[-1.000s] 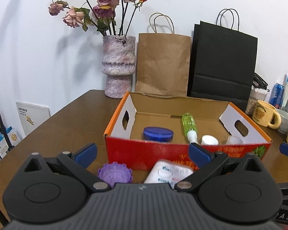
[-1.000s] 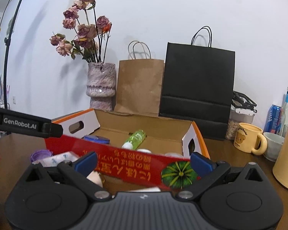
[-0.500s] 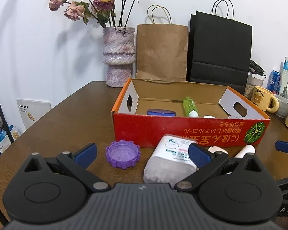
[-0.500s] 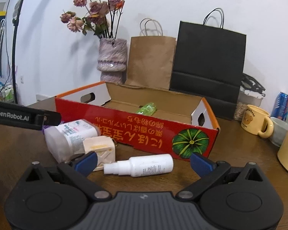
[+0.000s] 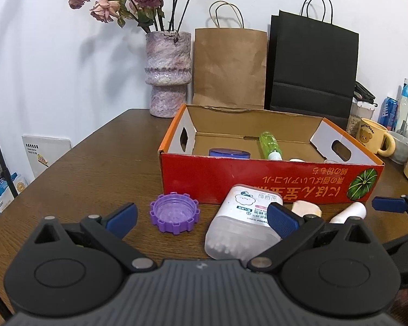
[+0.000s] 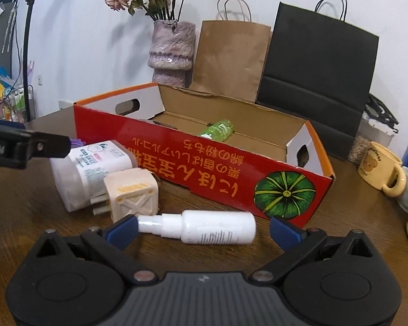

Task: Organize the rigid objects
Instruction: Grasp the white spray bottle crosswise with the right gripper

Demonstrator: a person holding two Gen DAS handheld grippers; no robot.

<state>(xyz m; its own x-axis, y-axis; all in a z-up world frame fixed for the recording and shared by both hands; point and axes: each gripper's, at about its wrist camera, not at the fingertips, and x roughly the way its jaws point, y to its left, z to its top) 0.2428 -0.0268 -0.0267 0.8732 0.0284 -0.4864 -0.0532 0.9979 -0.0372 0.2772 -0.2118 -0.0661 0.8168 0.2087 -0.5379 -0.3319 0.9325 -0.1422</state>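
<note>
Spray bottle (image 6: 212, 226) is lying light and slippery between my right tool's (image 6: 202, 232) spread, empty fingers; I'm favouring its mid-body.

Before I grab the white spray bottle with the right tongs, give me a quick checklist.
1. Right tongs open: ok, jaws spread wide.
2. White spray bottle between the tips: ok, lying sideways on the table.
3. Beige cube apart from the bottle's nozzle: cannot tell, they look very close.
4. Left tongs out of the way: ok, open over the cotton swab jar.
5. Room in the red box: ok, bare floor beside the green bottle.
</note>
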